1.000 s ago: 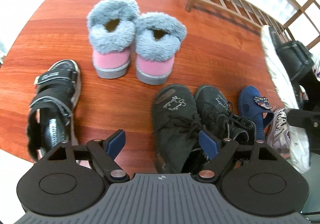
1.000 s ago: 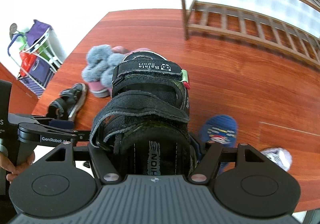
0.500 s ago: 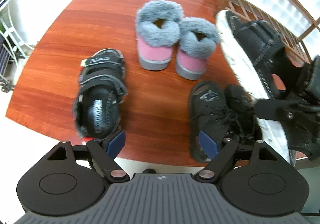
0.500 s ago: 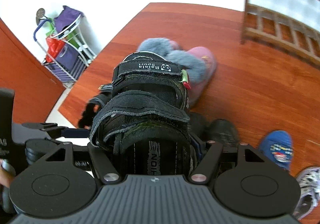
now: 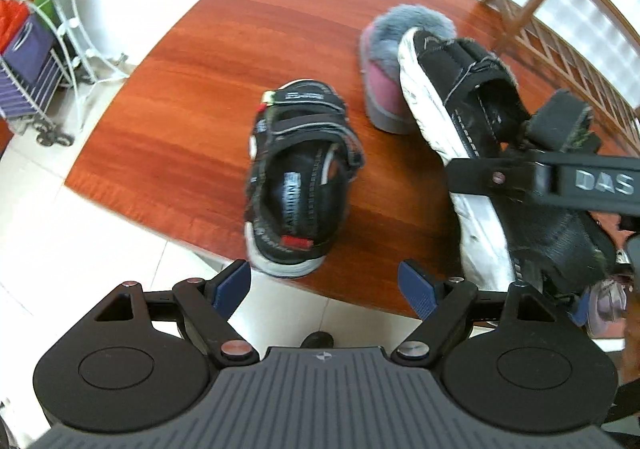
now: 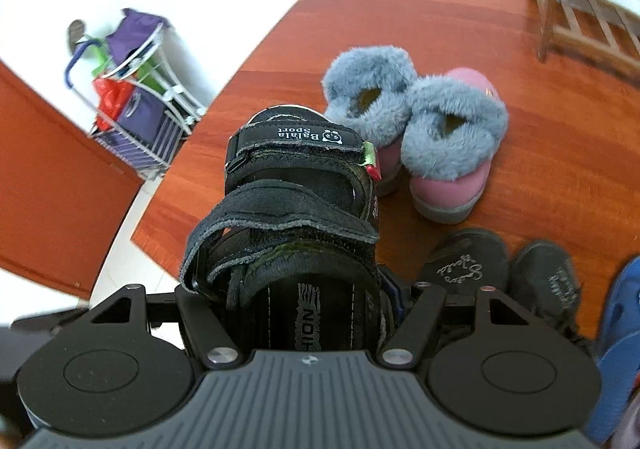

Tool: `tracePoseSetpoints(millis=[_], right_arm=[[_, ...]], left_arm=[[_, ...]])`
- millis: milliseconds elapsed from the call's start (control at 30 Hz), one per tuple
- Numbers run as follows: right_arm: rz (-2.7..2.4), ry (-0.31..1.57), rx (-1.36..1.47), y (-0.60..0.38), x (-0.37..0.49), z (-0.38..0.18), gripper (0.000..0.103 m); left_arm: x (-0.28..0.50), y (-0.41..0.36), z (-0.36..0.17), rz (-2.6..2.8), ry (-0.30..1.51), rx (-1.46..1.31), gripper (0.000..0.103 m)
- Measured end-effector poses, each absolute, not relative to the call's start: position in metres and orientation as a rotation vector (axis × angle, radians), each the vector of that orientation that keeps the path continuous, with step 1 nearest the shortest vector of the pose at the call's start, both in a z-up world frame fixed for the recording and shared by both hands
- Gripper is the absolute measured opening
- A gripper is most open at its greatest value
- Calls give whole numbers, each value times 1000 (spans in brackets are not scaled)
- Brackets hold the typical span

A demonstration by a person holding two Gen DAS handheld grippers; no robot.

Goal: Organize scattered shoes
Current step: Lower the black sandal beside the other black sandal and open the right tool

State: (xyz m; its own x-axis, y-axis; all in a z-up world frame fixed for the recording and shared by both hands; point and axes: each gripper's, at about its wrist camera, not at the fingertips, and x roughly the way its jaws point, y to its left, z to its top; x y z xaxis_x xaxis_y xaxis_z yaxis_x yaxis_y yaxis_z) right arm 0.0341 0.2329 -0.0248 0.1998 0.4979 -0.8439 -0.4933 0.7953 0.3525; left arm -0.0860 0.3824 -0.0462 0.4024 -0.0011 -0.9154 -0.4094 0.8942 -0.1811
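With the black sandal (image 6: 296, 233) pinched by the right gripper (image 6: 296, 301), it should be lowered at three o'clock of its mate (image 5: 298, 185), toes aligned, while the left gripper (image 5: 325, 283) is kept spread and empty.

I am looking down past my left gripper (image 5: 324, 283) at a sandal (image 5: 298, 177) that is lying on the wooden floor panel (image 5: 208, 61), its heel sticking out over the panel's near edge just ahead of my fingers. To its right my right gripper (image 6: 294, 289) is carrying the matching sandal (image 6: 296, 209) above the floor, with the pair of furry boots (image 6: 416, 129) sitting behind it. The pair of lace-up shoes (image 6: 504, 273) is lying nearer, to the right, the wooden rack (image 6: 580, 21) is standing at the back right, and the wire cart (image 6: 140, 109) is standing off the panel to the left.
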Motion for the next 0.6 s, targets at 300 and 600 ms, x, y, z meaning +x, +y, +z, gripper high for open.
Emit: tracePoseSetpoints(millis=[300,600], right_arm=[[550,1275,116,247,36,-70,73],[428,1361,185,246,35,-102,74]], left_arm=[[-97,397,-49,323,1136,-431,82],[-107,410,-51,373,1142,-462,82]])
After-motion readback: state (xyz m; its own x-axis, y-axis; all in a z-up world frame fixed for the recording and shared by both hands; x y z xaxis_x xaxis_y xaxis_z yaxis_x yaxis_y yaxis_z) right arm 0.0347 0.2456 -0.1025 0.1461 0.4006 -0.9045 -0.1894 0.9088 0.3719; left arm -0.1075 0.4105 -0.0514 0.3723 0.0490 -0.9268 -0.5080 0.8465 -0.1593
